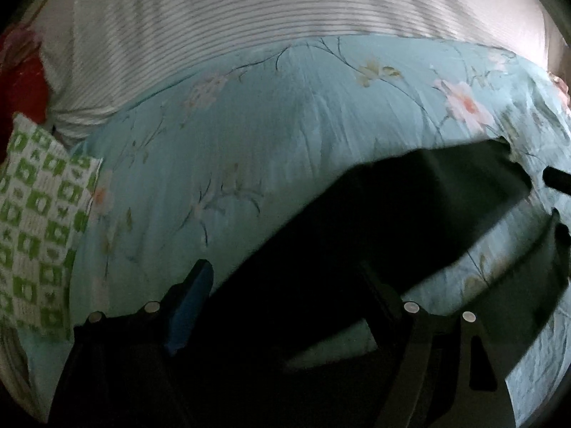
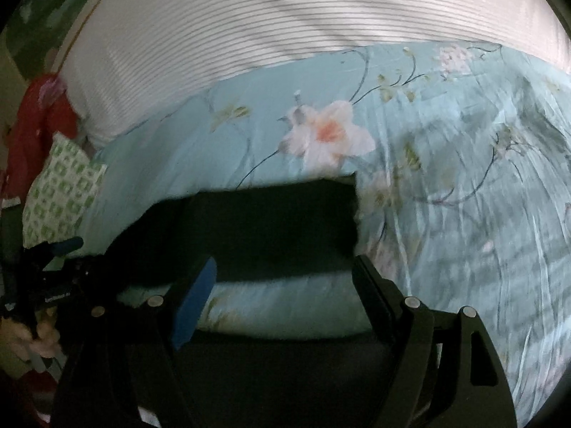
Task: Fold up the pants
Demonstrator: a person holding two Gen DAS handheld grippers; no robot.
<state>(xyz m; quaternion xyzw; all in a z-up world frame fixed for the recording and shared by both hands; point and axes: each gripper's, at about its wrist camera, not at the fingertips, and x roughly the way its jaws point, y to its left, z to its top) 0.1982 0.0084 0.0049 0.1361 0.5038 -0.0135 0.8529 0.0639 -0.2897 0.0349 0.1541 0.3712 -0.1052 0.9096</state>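
Note:
Black pants (image 1: 410, 207) lie spread on a light blue floral quilt (image 1: 285, 114). In the left wrist view they show as two dark bands with a strip of quilt between them. My left gripper (image 1: 289, 296) hovers over the nearer part of the pants with its fingers wide apart and the blue pad (image 1: 189, 306) free, so it is open. In the right wrist view the pants (image 2: 267, 221) lie just beyond my right gripper (image 2: 287, 296), which is open with quilt showing between its fingers. A second dark band of cloth (image 2: 285, 363) lies under it. The left gripper (image 2: 53, 267) appears at the left edge.
A white striped sheet (image 2: 285, 18) covers the far half of the bed. A green-and-white patterned pillow (image 1: 35, 235) lies at the left edge, with red cloth (image 2: 32, 135) behind it. The quilt (image 2: 464, 196) stretches away to the right of the pants.

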